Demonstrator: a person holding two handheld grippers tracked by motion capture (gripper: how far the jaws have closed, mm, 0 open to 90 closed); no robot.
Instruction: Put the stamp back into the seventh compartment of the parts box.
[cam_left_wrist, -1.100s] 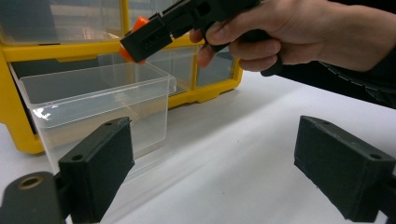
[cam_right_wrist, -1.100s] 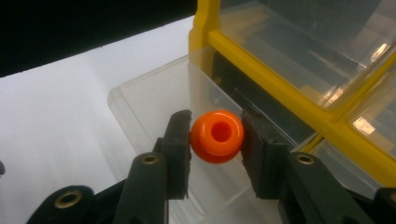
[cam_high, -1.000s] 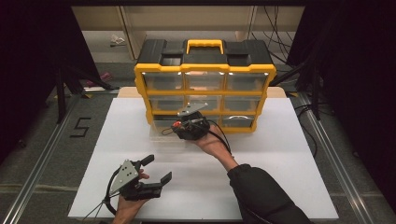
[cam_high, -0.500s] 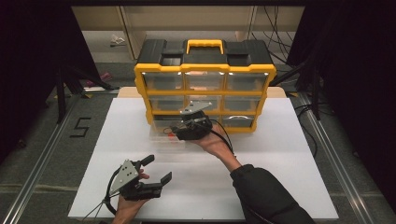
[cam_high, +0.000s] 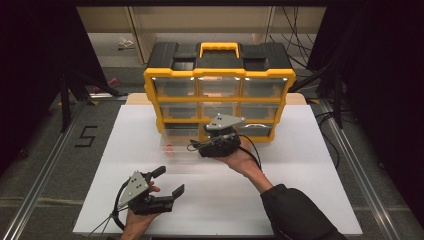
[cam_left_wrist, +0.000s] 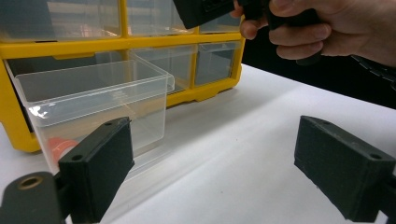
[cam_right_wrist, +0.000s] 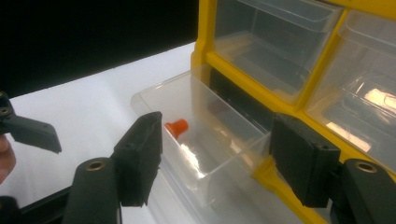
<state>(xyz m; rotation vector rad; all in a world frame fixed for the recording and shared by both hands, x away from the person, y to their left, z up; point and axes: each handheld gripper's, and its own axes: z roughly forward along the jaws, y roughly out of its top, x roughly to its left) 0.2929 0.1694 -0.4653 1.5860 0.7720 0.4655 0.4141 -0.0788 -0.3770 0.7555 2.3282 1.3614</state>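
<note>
- The clear drawer (cam_high: 181, 145) sits pulled out of the bottom row of the yellow organiser (cam_high: 219, 90), a little left of the middle of the high view, its front end resting out over the white table (cam_high: 310, 175).
- In the right gripper view the drawer (cam_right_wrist: 205, 140) runs from the centre toward the lower middle, and a small orange piece (cam_right_wrist: 176, 127) lies inside near its front wall; I can't make out what the piece is, as the plastic blurs it.
- The left gripper view shows the same drawer (cam_left_wrist: 98, 102) at the left, with the orange piece (cam_left_wrist: 60, 147) low in its corner.
- The right gripper (cam_high: 197, 146) is just right of the drawer in the middle of the high view. Its jaws have just been opening: a second ago they were pinched near the drawer front, and now they stand well apart with nothing pressed between the pads. From its own camera the drawer's end shows in the gap beyond them, untouched.
- Since the earlier frame that hand has also drawn back a little from the cabinet and lifted slightly.
- The left gripper (cam_high: 167, 181) is at the lower left of the high view, above the table, jaws wide apart and holding nothing. It has not shifted.
- The organiser's black top and yellow handle (cam_high: 219, 48) are at the upper centre, the other drawers all pushed in.
</note>
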